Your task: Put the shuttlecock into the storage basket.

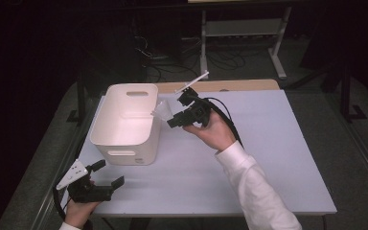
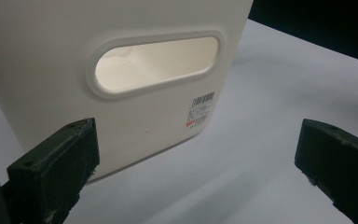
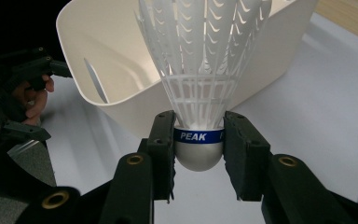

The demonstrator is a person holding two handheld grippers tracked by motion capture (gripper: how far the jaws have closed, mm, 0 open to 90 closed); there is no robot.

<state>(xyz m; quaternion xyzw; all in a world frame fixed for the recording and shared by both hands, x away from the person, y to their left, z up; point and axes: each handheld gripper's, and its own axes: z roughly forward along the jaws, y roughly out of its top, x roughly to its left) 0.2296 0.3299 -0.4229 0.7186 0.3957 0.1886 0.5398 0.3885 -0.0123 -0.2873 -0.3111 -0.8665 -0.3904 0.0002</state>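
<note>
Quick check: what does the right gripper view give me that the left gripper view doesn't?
Right gripper view alone: the right gripper shut on a white shuttlecock at its blue PEAK band, skirt toward the bin's open top. Left gripper view alone: the barcode label beside the handle slot, between open fingers. Both: the white bin on the table.

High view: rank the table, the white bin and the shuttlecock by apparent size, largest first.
1. Table
2. White bin
3. Shuttlecock, pinched in the right hand-held gripper at the bin's rim; clearly the smallest.
</note>
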